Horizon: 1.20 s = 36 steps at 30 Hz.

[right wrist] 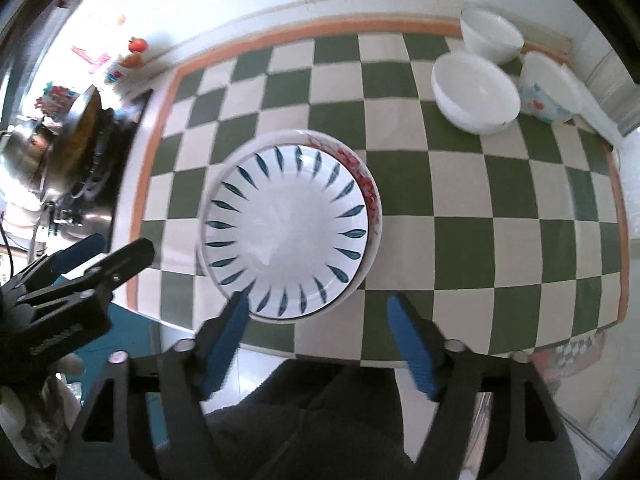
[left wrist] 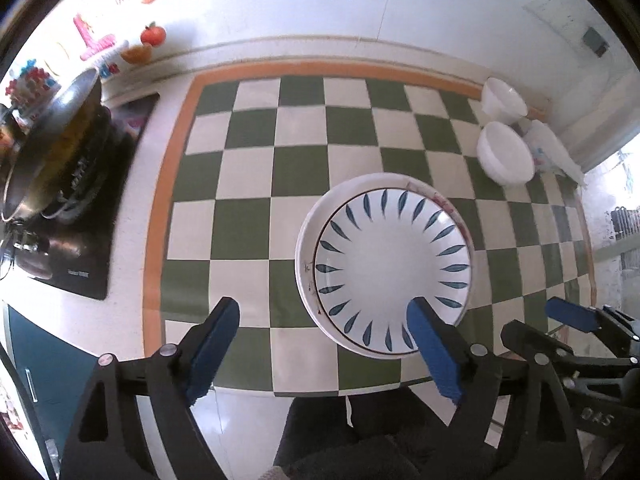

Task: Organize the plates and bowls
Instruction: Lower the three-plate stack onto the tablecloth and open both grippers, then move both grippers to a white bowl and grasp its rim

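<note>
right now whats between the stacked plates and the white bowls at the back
Only bare checkered cloth lies between the blue-leaf plate and the nearest white bowl; the right wrist view shows it.

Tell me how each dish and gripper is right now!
Blue-leaf plate: stacked on the red-flowered plate.
Red-flowered plate: underneath, flat on the checkered table.
Two white bowls: upright, empty, side by side.
Patterned bowl: tipped on its side.
Left hand-held gripper: open, holding nothing.
Right hand-held gripper: open, holding nothing.
</note>
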Available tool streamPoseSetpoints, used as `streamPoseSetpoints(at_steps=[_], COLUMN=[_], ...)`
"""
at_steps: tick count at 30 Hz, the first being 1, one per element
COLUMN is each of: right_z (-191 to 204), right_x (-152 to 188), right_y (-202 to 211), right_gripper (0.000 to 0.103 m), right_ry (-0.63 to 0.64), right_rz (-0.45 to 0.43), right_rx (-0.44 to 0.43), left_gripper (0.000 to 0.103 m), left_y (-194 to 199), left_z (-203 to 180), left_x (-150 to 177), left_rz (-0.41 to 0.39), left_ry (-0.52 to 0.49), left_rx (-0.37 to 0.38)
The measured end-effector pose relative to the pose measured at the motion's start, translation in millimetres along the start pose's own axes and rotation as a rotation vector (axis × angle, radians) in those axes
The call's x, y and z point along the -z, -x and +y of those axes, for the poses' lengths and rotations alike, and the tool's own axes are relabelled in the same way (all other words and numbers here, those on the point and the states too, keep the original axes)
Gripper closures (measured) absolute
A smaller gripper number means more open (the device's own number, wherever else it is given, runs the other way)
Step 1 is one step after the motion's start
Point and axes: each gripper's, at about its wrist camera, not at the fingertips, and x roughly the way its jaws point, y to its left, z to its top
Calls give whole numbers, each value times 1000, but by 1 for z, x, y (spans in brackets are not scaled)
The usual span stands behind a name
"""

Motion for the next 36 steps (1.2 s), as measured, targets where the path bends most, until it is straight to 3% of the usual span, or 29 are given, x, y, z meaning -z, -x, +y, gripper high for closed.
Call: streamPoseSetpoints(at_steps=[7, 15, 22, 26, 29, 36], right_z=[14, 23, 12, -23, -58, -165], right_x=[18, 39, 40, 26, 10, -52], right_y=[49, 93, 104, 97, 87, 55], right_gripper=[16, 14, 13, 13, 13, 13], right_ry=[22, 15, -22, -87, -129, -239], right_rz=[-87, -141, -178, -188, -184, -180], right_rx=[38, 23, -53, -101, -91, -58], left_gripper=[12, 12, 12, 12, 12, 12], left_y=[43, 79, 83, 75, 62, 3], left_z=[1, -3, -10, -27, -45, -110], left_x=[17, 32, 29, 13, -7, -87], left_rz=[-51, -80, -98, -112, -112, -62], left_ry=[4, -12, -11, -13, -3, 2], left_rx=[29, 63, 53, 46, 67, 74])
